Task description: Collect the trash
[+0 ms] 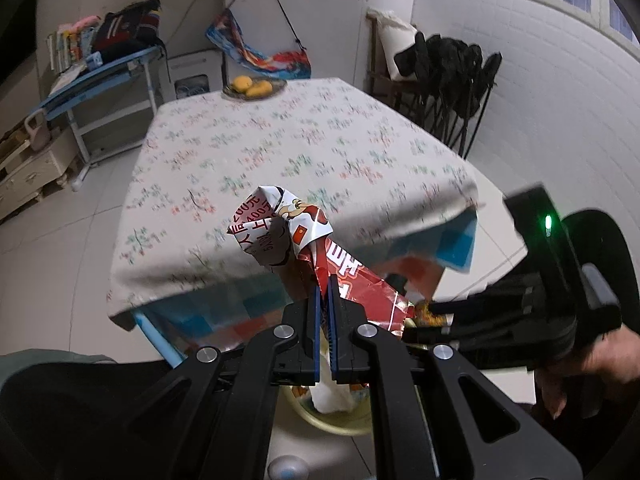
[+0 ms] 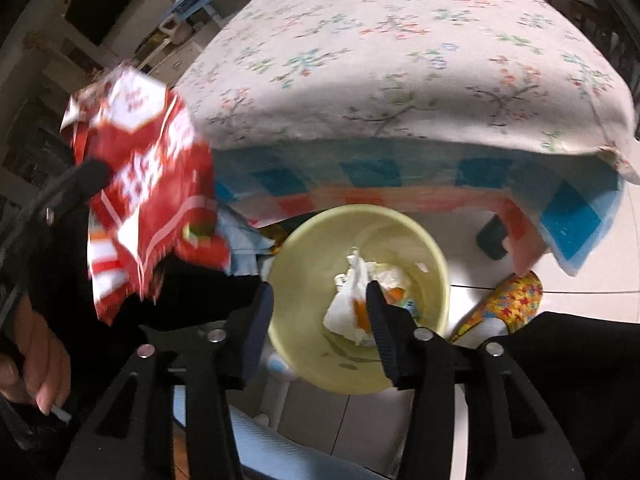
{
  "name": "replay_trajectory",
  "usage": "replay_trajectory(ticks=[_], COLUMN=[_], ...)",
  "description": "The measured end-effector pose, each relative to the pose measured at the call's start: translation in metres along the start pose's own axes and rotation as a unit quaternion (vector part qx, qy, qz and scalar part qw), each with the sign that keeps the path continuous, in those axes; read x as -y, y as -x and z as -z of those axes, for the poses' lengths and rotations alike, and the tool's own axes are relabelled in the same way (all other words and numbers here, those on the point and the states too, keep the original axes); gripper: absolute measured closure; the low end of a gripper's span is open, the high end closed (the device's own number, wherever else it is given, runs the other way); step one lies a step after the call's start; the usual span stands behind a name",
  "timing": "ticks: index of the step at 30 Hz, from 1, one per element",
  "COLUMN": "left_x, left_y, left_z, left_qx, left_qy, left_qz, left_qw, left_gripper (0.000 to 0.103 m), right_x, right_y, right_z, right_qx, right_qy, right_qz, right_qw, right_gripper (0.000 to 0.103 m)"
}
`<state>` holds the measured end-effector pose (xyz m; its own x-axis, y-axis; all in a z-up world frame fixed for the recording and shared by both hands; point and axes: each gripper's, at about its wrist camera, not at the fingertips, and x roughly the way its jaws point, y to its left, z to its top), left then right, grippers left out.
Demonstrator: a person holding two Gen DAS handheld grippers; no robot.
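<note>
My left gripper (image 1: 325,292) clamped the red wrapper (image 1: 344,276) near the bin (image 2: 356,300), ready to drop; my right gripper (image 2: 320,300) hung released, empty above it.

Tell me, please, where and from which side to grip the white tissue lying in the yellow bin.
Grip the white tissue at its raised, twisted peak, coming straight down through the open top of the yellow bin. The walls block any side approach, and the peak stands clear of the other scraps.

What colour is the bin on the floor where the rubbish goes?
Pale yellow. The bin shows best in the right wrist view, with crumpled white paper inside.
</note>
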<state>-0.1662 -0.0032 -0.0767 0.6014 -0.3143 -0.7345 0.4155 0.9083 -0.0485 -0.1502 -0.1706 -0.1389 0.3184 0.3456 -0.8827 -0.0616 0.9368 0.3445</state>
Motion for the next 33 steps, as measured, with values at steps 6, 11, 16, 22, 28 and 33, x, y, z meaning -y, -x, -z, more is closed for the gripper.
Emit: replay_trajectory(ticks=[6,11,16,22,28,33], left_x=[0.019,0.037,0.046,0.042,0.020,0.005], left_y=[-0.014,-0.030,-0.039,-0.035,-0.017,0.003], left_z=[0.014,0.024,0.031,0.027,0.008,-0.005], left_qx=[-0.034,-0.068,-0.093,-0.079,0.000,0.062], left_qy=[-0.024,-0.056,-0.076,-0.066,-0.007,0.034], left_qz=[0.008,0.012,-0.001,-0.026,-0.111,-0.158], left_qw=[0.9991,0.9961,0.9927,0.9943,0.9938,0.9849], left_gripper=[0.099,0.099,0.070,0.047,0.021,0.014], right_x=[0.024,0.031,0.034,0.028,0.010,-0.019], right_y=[0.019,0.040,0.049,0.052,0.064,0.079], right_z=[-0.004,-0.006,-0.006,-0.006,-0.008,-0.007], right_qx=[0.053,0.109,0.137,0.154,0.217,0.292], right_qy=[-0.057,-0.083,-0.088,-0.075,-0.027,0.042], right_qz=[0.018,0.009,0.013,0.035,0.106,0.168], right_qw=[0.997,0.991,0.987,0.985,0.970,0.940], right_gripper=[0.036,0.033,0.030,0.029,0.023,0.016])
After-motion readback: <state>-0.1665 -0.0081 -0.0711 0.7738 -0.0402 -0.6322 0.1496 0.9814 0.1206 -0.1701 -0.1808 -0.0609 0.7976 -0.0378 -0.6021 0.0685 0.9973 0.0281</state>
